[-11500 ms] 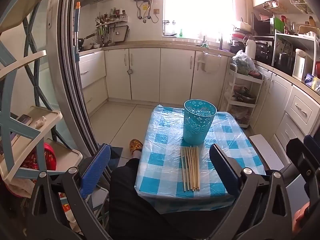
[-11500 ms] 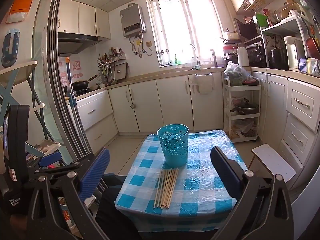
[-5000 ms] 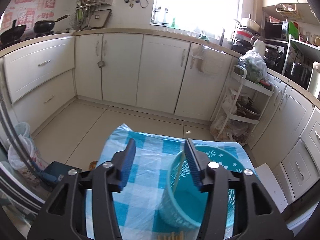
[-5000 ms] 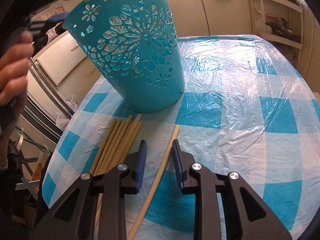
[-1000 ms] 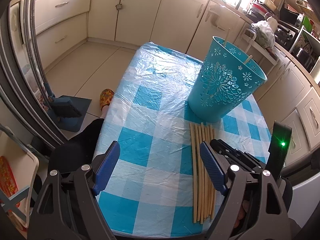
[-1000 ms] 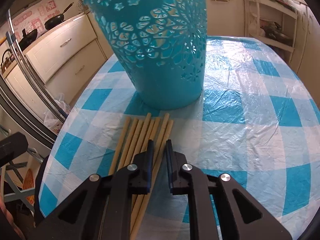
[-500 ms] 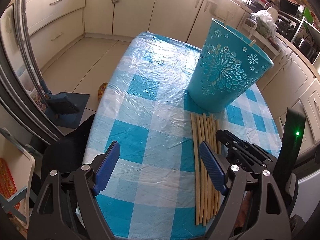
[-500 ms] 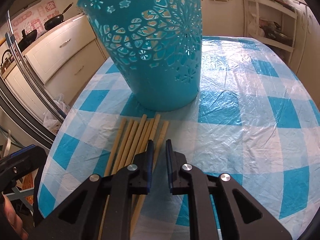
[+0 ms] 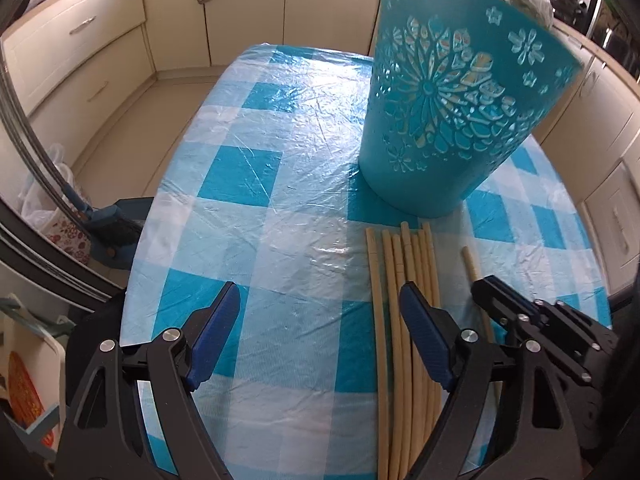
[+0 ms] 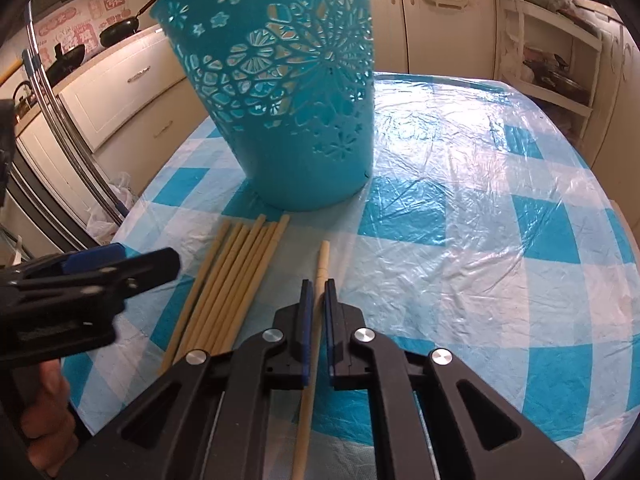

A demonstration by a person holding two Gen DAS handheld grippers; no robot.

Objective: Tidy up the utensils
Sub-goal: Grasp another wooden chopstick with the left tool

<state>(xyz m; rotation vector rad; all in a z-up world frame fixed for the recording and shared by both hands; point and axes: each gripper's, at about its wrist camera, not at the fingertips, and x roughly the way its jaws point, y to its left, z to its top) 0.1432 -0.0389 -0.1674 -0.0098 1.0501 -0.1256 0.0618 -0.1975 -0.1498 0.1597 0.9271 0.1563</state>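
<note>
Since a second ago, one chopstick (image 10: 320, 276) has been drawn out of the row and now lies apart to its right, with the right claw (image 10: 314, 292) closing its blue pads on it; the log figure ends at nearly shut, and the right wrist view shows the stick running straight between the pads. The left claw (image 9: 320, 320) has come lower and nearer the desk (image 9: 256, 264), its jaws wide apart and holding nothing, its right pad just over the left side of the remaining chopsticks (image 9: 404, 280).

Those sticks lie side by side at the near edge of the desk, their far tips just short of the foot of the teal basket (image 10: 288, 92), which stands upright toward the middle.

For the step in hand, lifting the single stick and dropping it in the basket, the grip looks fairly far down its length, so the long free end may swing; I judge a slow lift works best, tilting the tip upward before carrying it over the rim. The basket is light and perforated, so a tip could catch in a hole or push the basket over; entering from above avoids that. The left claw should keep clear of the right claw's path while it picks its own stick.
</note>
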